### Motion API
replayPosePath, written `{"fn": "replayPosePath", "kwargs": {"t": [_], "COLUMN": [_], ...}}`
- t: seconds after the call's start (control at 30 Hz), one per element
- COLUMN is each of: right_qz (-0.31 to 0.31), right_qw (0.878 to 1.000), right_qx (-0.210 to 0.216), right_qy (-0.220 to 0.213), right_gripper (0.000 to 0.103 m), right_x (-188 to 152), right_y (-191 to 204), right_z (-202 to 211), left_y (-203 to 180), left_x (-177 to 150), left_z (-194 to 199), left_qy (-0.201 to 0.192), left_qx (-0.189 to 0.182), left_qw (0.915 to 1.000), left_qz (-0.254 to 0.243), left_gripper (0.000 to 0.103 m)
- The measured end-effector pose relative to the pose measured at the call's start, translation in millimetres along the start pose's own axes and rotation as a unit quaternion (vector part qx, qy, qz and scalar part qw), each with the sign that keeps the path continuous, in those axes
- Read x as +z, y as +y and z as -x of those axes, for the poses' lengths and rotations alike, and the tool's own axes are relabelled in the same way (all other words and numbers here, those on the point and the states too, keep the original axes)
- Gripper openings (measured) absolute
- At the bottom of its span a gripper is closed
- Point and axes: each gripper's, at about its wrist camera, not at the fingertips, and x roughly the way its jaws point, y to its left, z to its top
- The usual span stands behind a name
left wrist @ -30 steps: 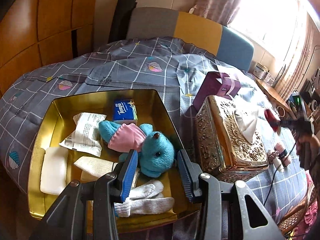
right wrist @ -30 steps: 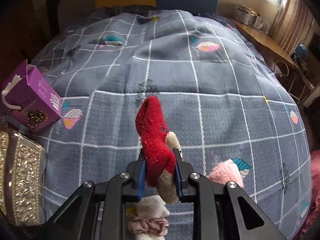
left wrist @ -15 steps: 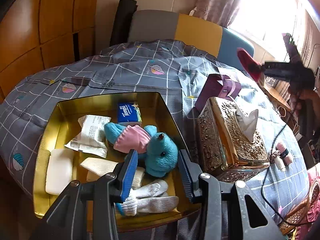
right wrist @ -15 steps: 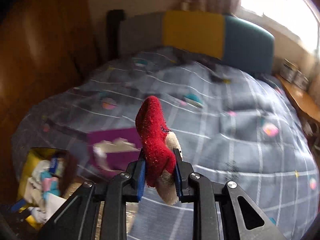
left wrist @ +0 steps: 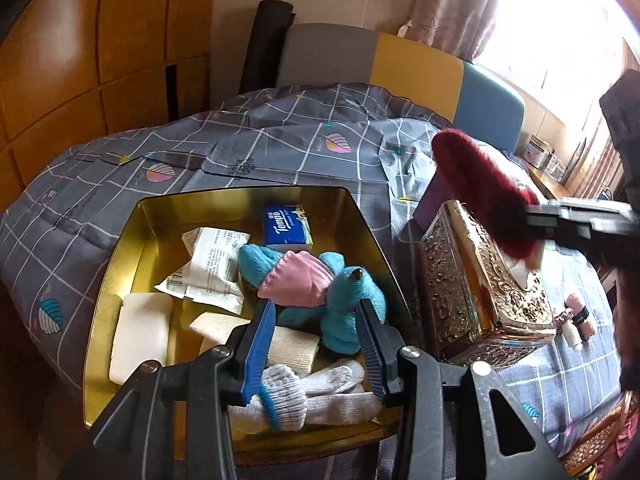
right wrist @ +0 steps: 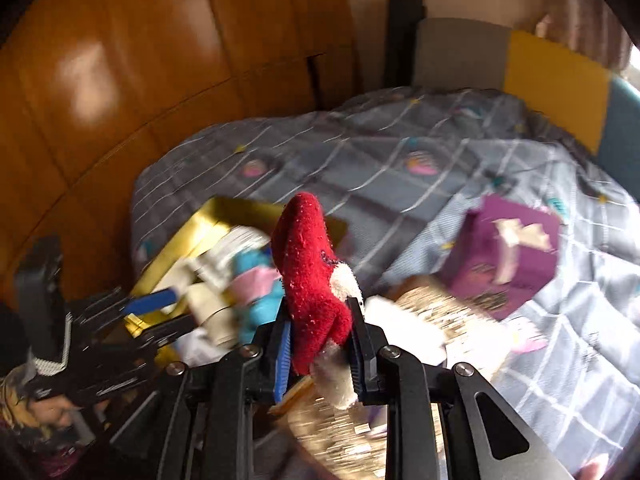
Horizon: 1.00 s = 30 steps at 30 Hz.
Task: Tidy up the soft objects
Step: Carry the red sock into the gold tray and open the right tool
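Observation:
A gold tin box [left wrist: 120, 248] lies on the bed and holds a blue teddy [left wrist: 344, 292] in a pink top, white knit gloves [left wrist: 320, 392], a folded cloth, a white pad, a paper packet and a Tempo tissue pack [left wrist: 286, 230]. My left gripper [left wrist: 316, 344] is open and empty, held above the box's near end. My right gripper [right wrist: 320, 340] is shut on a red sock [right wrist: 312, 272] with a white cuff, held in the air over the ornate gold tissue box [left wrist: 480, 280]. The sock also shows in the left wrist view [left wrist: 480, 188], right of the gold tin.
A purple gift carton [right wrist: 508, 252] stands on the grey checked quilt [left wrist: 280, 148] behind the ornate box. Small pink and white soft items [left wrist: 576, 320] lie at the right of that box. Wooden wardrobe panels [left wrist: 80, 60] stand at the left, a padded headboard [left wrist: 400, 60] behind.
My right gripper has swung left with the red sock, from over the quilt to above the ornate tissue box, close to the gold tin. My left gripper has stayed open over the tin.

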Motion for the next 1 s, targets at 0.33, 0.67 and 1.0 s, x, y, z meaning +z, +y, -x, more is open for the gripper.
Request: {"fn": "replayPosePath", "kwargs": {"t": [0.33,0.67,1.0], "right_qz": [0.022,0.025,0.04], "right_qw": [0.998,0.995,0.995], "right_qx": [0.025,0.002,-0.025], "right_qy": [0.049,0.101,0.083], "right_gripper": [0.025,0.03,0.058], "right_x": [-22.6,-27.6,-38.8], "right_y": [55.0,83.8,87.6], "right_z": [-38.0,-105.5,-112.3], "left_y": [32.9,69.7,57.4], "left_x": [2.5,-3.0,-9.0], "left_z": [12.0,15.0,15.2], "left_qy": [-0.028,-0.029,-0.03], "left_qx": [0.034,0.063,0.058], "left_qw": [0.9978,0.9938,0.9955], "left_qz": [0.049,0.087,0.068], "left_gripper": [0.042,0.042,0.042]}}
